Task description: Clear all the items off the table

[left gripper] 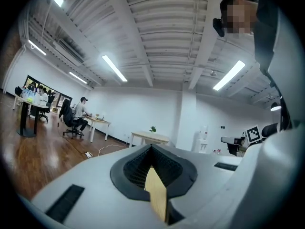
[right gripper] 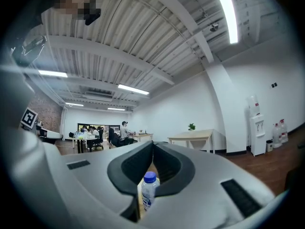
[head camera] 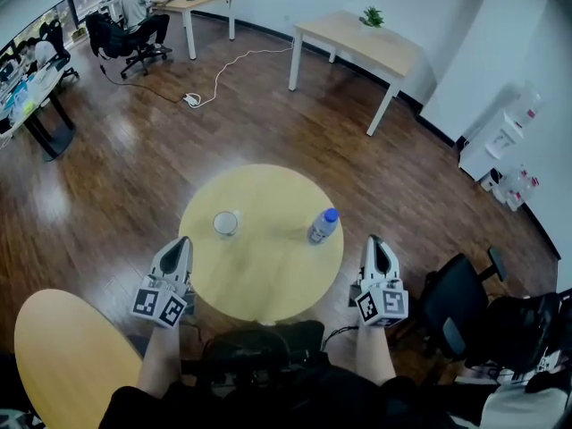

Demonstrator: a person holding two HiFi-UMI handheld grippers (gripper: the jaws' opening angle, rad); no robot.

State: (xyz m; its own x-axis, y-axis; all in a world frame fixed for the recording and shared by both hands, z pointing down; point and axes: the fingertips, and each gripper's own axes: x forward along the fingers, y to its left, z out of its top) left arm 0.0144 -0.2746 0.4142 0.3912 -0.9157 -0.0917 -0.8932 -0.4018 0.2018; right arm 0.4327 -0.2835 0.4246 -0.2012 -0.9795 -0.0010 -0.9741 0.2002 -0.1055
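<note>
A round yellow table [head camera: 259, 280] stands right in front of me. On it a clear glass cup [head camera: 225, 223] stands left of centre, and a small plastic bottle with a blue cap [head camera: 323, 226] right of centre. My left gripper [head camera: 182, 243] is held level at the table's left edge with its jaws together and empty. The right gripper [head camera: 376, 242] is just off the right edge, also shut and empty. In the right gripper view the bottle [right gripper: 148, 191] shows beyond the closed jaws. The left gripper view [left gripper: 152, 149] shows only a sliver of tabletop [left gripper: 156, 194].
A second round yellow table [head camera: 63, 365] is at the lower left. Black office chairs [head camera: 460, 307] crowd the right side. Farther off stand a rectangular table with a plant [head camera: 357, 43], a cable and power strip on the floor [head camera: 192, 99], and a seated person at a desk [head camera: 138, 12].
</note>
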